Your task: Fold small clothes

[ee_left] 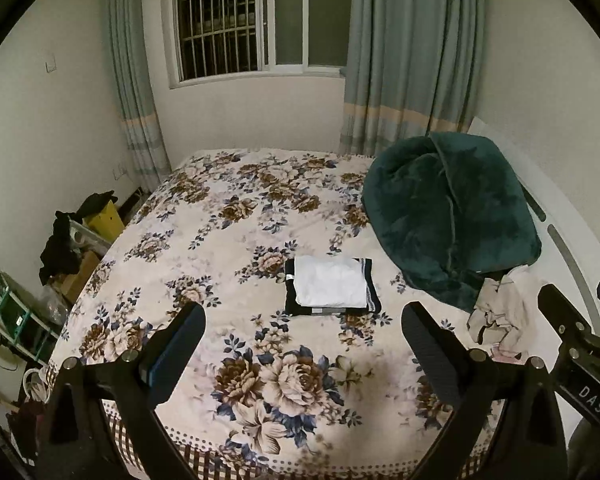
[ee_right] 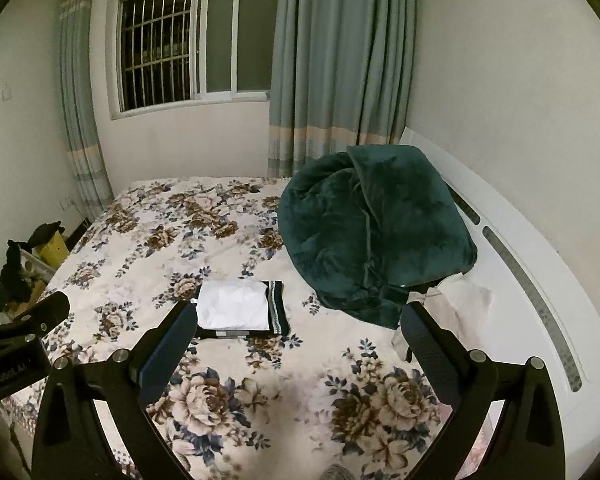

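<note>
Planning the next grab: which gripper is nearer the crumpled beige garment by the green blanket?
Right. The right gripper has the beige garment at its right fingertip; the left gripper sits farther left.

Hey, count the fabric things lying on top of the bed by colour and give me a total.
White folded garment: 1
Black folded garment, under the white one: 1
Dark green blanket: 1
Beige crumpled garment: 1
Total: 4

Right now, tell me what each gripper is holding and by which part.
Nothing is held. The left gripper and right gripper both hang open above the floral bedspread; the folded white garment and the crumpled beige garment lie untouched.
</note>
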A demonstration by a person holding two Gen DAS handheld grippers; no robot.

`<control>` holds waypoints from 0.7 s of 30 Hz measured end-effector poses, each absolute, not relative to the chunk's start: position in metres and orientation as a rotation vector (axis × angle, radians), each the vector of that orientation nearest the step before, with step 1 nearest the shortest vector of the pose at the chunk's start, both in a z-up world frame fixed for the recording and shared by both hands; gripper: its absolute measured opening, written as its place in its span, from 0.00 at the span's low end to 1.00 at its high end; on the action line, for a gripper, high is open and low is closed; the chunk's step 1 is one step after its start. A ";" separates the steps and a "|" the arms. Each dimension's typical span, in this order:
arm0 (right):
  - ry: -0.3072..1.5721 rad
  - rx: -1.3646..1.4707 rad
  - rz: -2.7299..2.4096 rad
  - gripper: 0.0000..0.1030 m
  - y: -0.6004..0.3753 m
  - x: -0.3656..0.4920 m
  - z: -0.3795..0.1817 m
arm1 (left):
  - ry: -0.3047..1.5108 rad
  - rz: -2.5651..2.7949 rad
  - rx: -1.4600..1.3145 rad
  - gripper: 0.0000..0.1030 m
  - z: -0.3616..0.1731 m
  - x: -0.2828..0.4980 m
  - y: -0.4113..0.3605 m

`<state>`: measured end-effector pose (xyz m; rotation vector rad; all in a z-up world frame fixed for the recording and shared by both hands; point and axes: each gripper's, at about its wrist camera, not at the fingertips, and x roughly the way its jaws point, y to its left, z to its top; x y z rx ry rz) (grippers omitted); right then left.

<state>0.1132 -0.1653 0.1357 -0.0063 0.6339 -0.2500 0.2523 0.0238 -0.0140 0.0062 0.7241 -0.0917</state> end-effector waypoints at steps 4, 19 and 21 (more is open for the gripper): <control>0.626 -0.008 -0.244 1.00 -0.167 0.108 0.141 | 0.717 -0.093 0.005 0.97 -0.011 0.247 0.023; 0.645 -0.024 -0.203 1.00 -0.169 0.120 0.152 | 0.709 -0.077 0.004 1.00 0.002 0.227 0.016; 0.645 -0.020 -0.200 1.00 -0.168 0.121 0.152 | 0.706 -0.074 -0.004 1.00 0.004 0.226 0.017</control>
